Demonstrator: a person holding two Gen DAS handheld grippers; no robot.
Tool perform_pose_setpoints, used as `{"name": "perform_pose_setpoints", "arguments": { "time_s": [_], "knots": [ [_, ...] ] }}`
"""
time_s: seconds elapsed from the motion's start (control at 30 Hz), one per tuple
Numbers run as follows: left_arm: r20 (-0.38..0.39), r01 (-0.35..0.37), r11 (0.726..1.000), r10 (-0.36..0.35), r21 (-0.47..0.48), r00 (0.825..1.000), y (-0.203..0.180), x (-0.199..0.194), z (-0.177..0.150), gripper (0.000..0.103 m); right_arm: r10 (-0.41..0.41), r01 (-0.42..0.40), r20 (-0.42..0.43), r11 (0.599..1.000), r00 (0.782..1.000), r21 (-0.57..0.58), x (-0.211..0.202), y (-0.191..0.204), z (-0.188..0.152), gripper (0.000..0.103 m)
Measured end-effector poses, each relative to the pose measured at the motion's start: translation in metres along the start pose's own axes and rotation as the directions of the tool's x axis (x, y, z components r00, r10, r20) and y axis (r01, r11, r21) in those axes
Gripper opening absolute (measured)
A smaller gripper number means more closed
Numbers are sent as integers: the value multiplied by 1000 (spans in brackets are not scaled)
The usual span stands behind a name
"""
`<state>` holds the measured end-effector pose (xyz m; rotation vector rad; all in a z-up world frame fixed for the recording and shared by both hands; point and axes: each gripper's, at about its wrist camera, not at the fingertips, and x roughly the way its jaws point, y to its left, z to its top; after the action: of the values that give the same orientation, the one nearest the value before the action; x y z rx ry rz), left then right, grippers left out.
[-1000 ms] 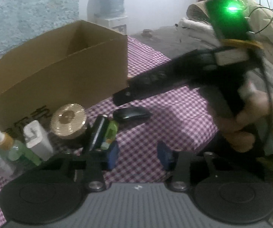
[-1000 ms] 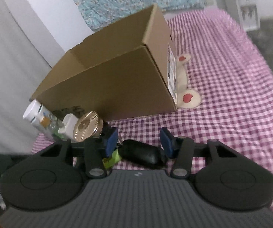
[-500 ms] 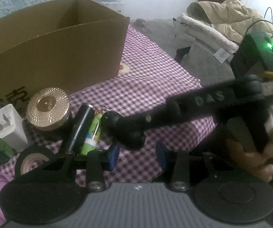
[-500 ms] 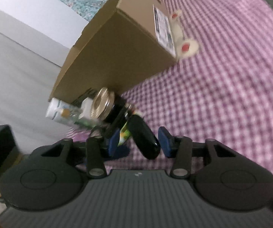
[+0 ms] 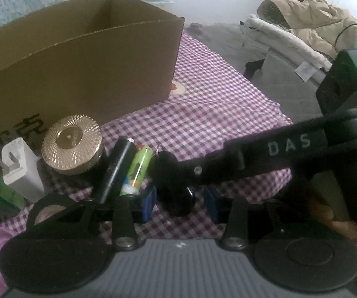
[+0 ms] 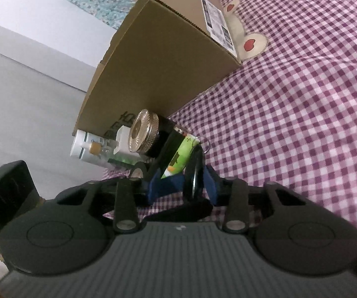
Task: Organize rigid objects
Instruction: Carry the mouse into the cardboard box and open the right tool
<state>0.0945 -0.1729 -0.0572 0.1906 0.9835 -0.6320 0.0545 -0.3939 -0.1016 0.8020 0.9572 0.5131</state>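
Your right gripper (image 6: pixel 182 186) has just been closing on the black mouse (image 6: pixel 195 171); squeeze firmly before lifting toward the cardboard box (image 6: pixel 163 49). Left gripper (image 5: pixel 179 200) hangs open, holding nothing.

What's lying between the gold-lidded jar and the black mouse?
A black cylinder nearer the gold-lidded jar, then a green tube beside the black mouse, lying side by side; clearest in the left wrist view.

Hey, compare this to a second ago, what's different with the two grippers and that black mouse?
The right gripper has rolled over and its jaws have just been closing on the black mouse, now gripped on edge where it earlier lay flat on the checked cloth. The left gripper came lower, jaws unchanged and empty. The cardboard box, gold-lidded jar and green tube stayed put.
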Motion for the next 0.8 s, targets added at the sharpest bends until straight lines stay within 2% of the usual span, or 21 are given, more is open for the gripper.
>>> {"name": "perform_pose_setpoints", "arguments": {
  "time_s": [0.03, 0.13, 0.2, 0.4, 0.57, 0.73, 0.8],
  "knots": [
    [-1, -6, 1000, 6, 4, 1000, -1, -1, 0, 42, -6, 6, 9, 1000, 1000, 2, 1, 0, -2, 29],
    [13, -38, 999, 38, 19, 999, -4, -5, -2, 32, -25, 24, 38, 999, 999, 22, 1, 0, -5, 20],
    [25, -43, 999, 43, 24, 999, -4, -9, -3, 31, -23, 21, 51, 999, 998, 33, -2, -1, -6, 15],
    [89, -48, 999, 46, 20, 995, -7, -33, -5, 31, -37, 37, 89, 999, 995, -4, -16, 21, -9, 15],
    [165, -44, 999, 43, 4, 985, 0, -66, -1, 31, -31, 41, 126, 996, 992, -78, -25, 60, -7, 15],
    [270, -104, 995, 103, -12, 957, 15, -111, 18, 31, 16, 16, 160, 981, 987, -193, -30, 111, 11, 15],
    [282, -137, 990, 139, -28, 949, 26, -125, 32, 31, 44, -3, 160, 968, 986, -251, -23, 136, 28, 15]
  ]
}}
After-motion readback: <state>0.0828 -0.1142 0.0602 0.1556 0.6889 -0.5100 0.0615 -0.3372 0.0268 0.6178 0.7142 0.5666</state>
